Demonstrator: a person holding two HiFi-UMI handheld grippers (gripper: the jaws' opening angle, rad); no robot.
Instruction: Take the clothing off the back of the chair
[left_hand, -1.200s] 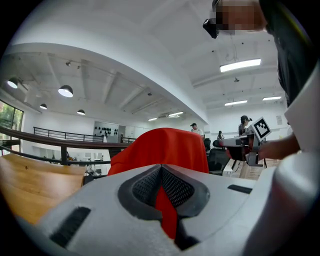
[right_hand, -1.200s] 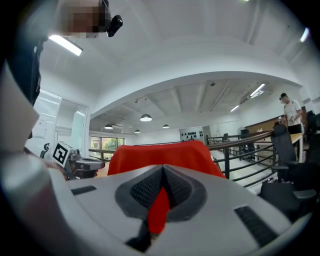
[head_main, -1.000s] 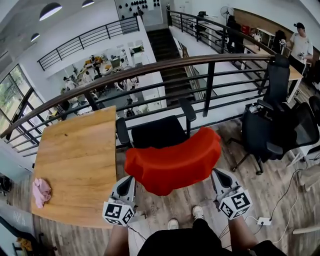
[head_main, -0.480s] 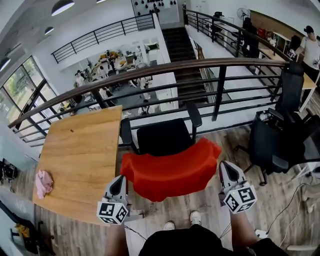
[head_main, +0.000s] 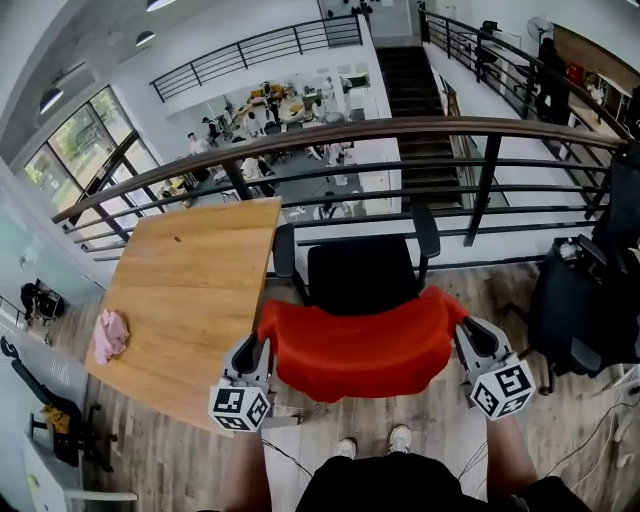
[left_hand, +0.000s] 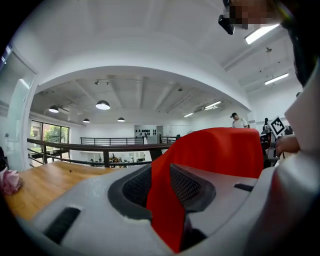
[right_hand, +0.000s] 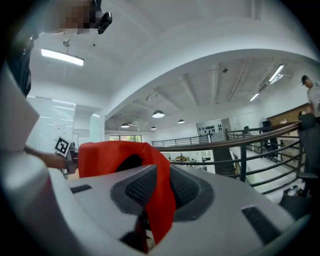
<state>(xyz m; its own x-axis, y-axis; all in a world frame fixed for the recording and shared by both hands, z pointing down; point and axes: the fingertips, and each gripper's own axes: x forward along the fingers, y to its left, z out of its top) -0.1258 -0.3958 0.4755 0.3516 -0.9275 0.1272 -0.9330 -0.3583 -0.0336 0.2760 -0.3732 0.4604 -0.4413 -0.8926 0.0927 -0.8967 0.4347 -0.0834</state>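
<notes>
Jaws just opened partway on left hand-held gripper (head_main: 258, 345) and right hand-held gripper (head_main: 470, 328); red garment (head_main: 360, 340) between them, unclamped. Garment drapes black office chair (head_main: 362, 272). Tabletop (head_main: 190, 290) 9 o'clock, railing (head_main: 400, 128) 12.

Clothing (head_main: 365, 345) on the near side of the chair (head_main: 362, 275); table (head_main: 190, 290) left of it; railing (head_main: 400, 130) behind both

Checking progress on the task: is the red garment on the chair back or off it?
On. The red garment lies draped and spread across the top of the black office chair's back.
</notes>
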